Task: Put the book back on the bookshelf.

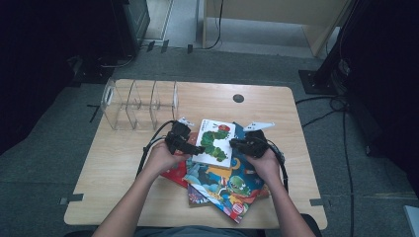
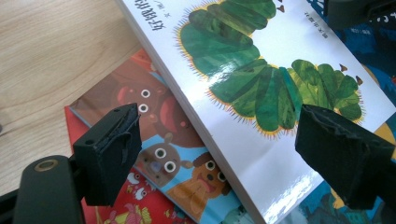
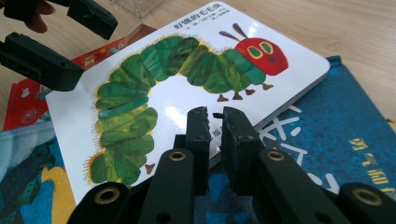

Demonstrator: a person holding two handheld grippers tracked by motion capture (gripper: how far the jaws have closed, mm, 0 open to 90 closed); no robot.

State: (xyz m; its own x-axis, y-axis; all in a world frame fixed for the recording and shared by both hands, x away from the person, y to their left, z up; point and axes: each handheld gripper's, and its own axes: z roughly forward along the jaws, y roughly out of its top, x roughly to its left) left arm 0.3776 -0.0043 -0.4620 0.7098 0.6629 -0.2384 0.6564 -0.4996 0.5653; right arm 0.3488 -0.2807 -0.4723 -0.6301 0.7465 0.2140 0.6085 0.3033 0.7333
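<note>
While both hands are hovering over the pile of picture books, the white caterpillar book is sitting on top of the stack, right between the two grippers. The left gripper is coming in at the book's left edge with its jaws standing wide open: in the left gripper view one black pad is hanging over the brown bear book underneath, the other over the caterpillar cover, and the thick white edge of the book is running between them, so nothing is getting squeezed there. The right gripper is sitting at the opposite edge. In the right gripper view its jaws are nearly together, with just a slim gap showing between the pads, and the near edge of the white book is lying right at their tips. Whether the pads are actually pinching that edge is hard to tell from here. Under those jaws the big blue book is sticking out to the side. Well beyond both sets of jaws, a clear acrylic rack is standing on the wooden counter.
</note>
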